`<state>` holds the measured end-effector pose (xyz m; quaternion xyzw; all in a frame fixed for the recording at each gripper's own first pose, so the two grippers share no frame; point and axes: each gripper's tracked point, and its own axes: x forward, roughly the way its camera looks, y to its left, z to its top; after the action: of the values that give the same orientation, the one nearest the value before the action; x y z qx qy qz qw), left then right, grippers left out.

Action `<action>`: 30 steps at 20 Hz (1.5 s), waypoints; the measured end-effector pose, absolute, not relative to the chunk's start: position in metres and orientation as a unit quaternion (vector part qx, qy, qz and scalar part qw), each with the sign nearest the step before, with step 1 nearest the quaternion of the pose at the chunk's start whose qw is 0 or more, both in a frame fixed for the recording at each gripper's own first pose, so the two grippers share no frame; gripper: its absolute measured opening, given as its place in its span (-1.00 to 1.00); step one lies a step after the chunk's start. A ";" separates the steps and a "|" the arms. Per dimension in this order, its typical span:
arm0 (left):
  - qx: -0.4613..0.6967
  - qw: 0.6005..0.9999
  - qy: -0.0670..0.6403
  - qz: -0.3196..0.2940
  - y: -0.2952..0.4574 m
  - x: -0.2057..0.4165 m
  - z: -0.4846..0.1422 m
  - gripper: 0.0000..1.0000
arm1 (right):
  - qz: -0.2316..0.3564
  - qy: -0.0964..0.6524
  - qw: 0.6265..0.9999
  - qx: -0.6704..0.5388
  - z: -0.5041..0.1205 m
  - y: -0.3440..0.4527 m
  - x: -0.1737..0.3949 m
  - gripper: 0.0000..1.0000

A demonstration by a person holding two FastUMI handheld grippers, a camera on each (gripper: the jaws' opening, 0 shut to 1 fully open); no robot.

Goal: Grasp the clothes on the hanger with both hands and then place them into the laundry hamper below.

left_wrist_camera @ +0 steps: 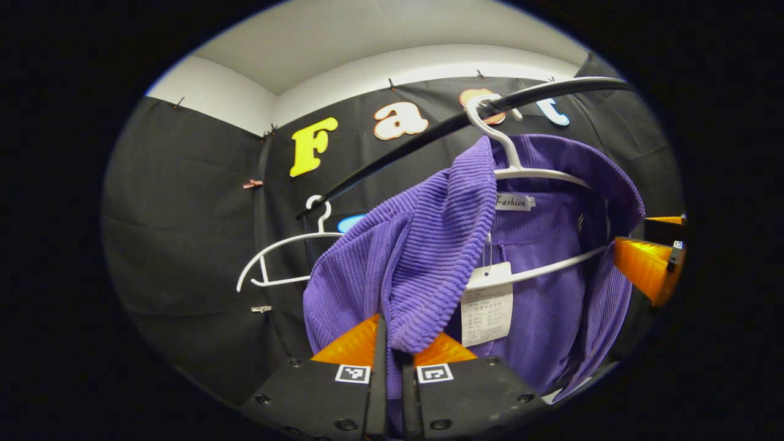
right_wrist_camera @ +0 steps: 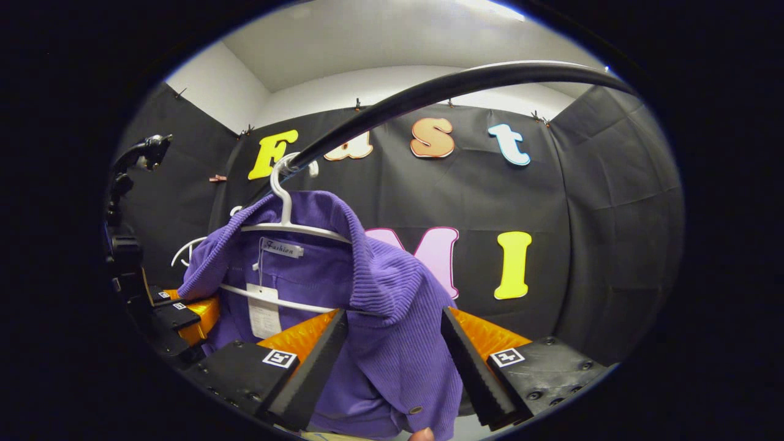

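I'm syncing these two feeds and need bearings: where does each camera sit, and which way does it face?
Left gripper view: rides the left gripper, looking up at the purple corduroy jacket on its white hanger; its fingers pinch a jacket fold.
Right gripper view: rides the right gripper, facing the jacket's other shoulder; fingers apart around the cloth, a fingertip at the bottom edge.
Shared: jacket, hanger, black rail, paper tag, and each other's gripper.

Black cloth [right_wrist_camera: 588, 202] lines the booth, pinned by small clips [left_wrist_camera: 252, 184] below a white wall [right_wrist_camera: 343, 86] and ceiling [left_wrist_camera: 380, 37]; a dark curved rail [right_wrist_camera: 465, 82] arcs overhead.
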<state>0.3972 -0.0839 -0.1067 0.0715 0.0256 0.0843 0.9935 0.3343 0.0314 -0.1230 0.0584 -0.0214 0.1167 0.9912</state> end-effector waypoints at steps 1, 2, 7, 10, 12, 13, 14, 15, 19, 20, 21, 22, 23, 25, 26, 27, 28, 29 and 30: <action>0.065 0.995 0.027 0.076 -0.086 0.397 -0.107 -0.78 | 0.122 -0.020 0.990 0.066 -0.126 0.039 0.330 0.95; 0.060 0.995 0.037 0.069 -0.087 0.399 -0.111 -0.85 | 0.130 -0.022 0.988 0.075 -0.125 0.048 0.323 0.95; 0.019 0.997 0.062 0.041 -0.090 0.397 -0.113 -0.90 | 0.012 0.004 0.999 0.040 -0.150 0.011 0.352 0.92; 0.014 0.997 0.061 0.040 -0.085 0.392 -0.111 -0.89 | -0.010 0.000 0.998 0.062 -0.158 0.000 0.379 0.94; 0.031 0.997 0.056 0.045 -0.084 0.389 -0.111 -0.89 | -0.018 -0.012 0.998 0.064 -0.157 -0.014 0.389 0.55; 0.039 0.997 0.053 0.051 -0.083 0.389 -0.111 -0.89 | -0.023 -0.015 0.998 0.060 -0.158 -0.022 0.393 0.22; 0.046 0.996 0.048 0.058 -0.080 0.387 -0.109 -0.90 | -0.035 -0.022 0.998 0.053 -0.157 -0.032 0.394 -0.10; 0.049 0.996 0.045 0.059 -0.080 0.388 -0.108 -0.90 | -0.028 -0.042 0.998 0.050 -0.150 -0.037 0.394 -0.43; 0.054 0.996 0.048 0.053 -0.080 0.392 -0.109 -0.90 | 0.020 -0.048 0.999 0.006 -0.149 -0.031 0.390 -0.85; 0.062 0.996 0.049 0.051 -0.079 0.391 -0.109 -0.90 | 0.036 -0.040 0.999 0.003 -0.150 -0.029 0.385 -0.87; 0.066 0.995 0.049 0.049 -0.079 0.390 -0.106 -0.90 | 0.040 -0.039 0.998 -0.006 -0.149 -0.029 0.381 -0.87; 0.065 0.996 0.045 0.048 -0.077 0.388 -0.102 -0.90 | 0.036 -0.052 0.998 -0.020 -0.139 -0.034 0.377 -0.85; 0.062 0.996 0.041 0.051 -0.074 0.386 -0.096 -0.91 | 0.028 -0.070 0.997 -0.034 -0.126 -0.042 0.376 -0.85; 0.062 0.996 0.032 0.058 -0.066 0.384 -0.082 -0.90 | 0.013 -0.100 0.993 -0.057 -0.102 -0.054 0.371 -0.85; 0.071 0.995 0.028 0.059 -0.064 0.384 -0.076 -0.91 | 0.005 -0.111 0.992 -0.065 -0.091 -0.060 0.370 -0.85; 0.086 0.994 0.023 0.062 -0.062 0.384 -0.070 -0.91 | -0.004 -0.124 0.990 -0.072 -0.081 -0.066 0.368 -0.85; 0.100 0.993 0.017 0.064 -0.059 0.384 -0.065 -0.91 | -0.013 -0.139 0.987 -0.078 -0.068 -0.072 0.367 -0.85; 0.109 0.992 0.008 0.066 -0.057 0.384 -0.056 -0.91 | -0.021 -0.151 0.985 -0.084 -0.055 -0.075 0.368 -0.85; 0.111 0.992 -0.002 0.067 -0.055 0.383 -0.045 -0.91 | -0.027 -0.161 0.983 -0.089 -0.047 -0.081 0.371 -0.85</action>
<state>0.3828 -0.0555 -0.0454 0.1114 -0.0016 0.0667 0.9915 0.3714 -0.0806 -0.0471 -0.0887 -0.1610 -0.0274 0.9826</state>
